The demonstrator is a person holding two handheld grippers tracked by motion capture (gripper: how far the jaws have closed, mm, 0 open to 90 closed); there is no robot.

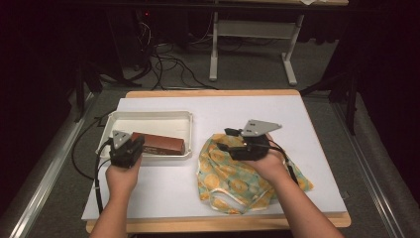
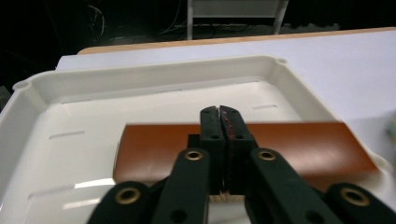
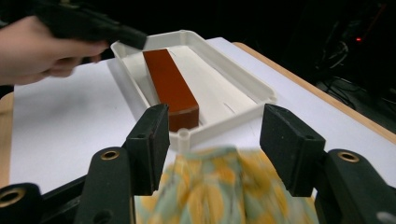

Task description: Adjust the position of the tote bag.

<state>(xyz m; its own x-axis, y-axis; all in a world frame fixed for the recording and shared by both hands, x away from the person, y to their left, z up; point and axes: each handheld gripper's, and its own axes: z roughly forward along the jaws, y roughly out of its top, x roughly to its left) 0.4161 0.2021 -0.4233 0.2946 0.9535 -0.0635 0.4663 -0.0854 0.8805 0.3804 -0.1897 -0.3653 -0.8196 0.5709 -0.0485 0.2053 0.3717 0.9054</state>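
White sheet [image 1: 163, 191] over wooden table [image 1: 213, 92]; cables and a grey stand leg on the floor beyond. At the left side, white plastic tray [image 1: 148, 118] with raised rim and rounded corners, holding 1 long red-brown box [image 1: 161, 144] that lies flat along the near wall. At the right of the tray, just beside its corner, crumpled cloth [image 1: 233, 178]: pale green with yellow-orange round pattern and cream edge, spread loosely on the sheet.

Left gripper [image 2: 219, 116] over the box from the near side, 2 jaws pressed fully together, nothing between them; the box partly hidden behind them in the left gripper view. Right gripper [image 3: 212, 133] above the far end of the cloth, jaws spread wide, pads not touching the fabric, which is blurred below them. Tray rim standing between this gripper and the box.
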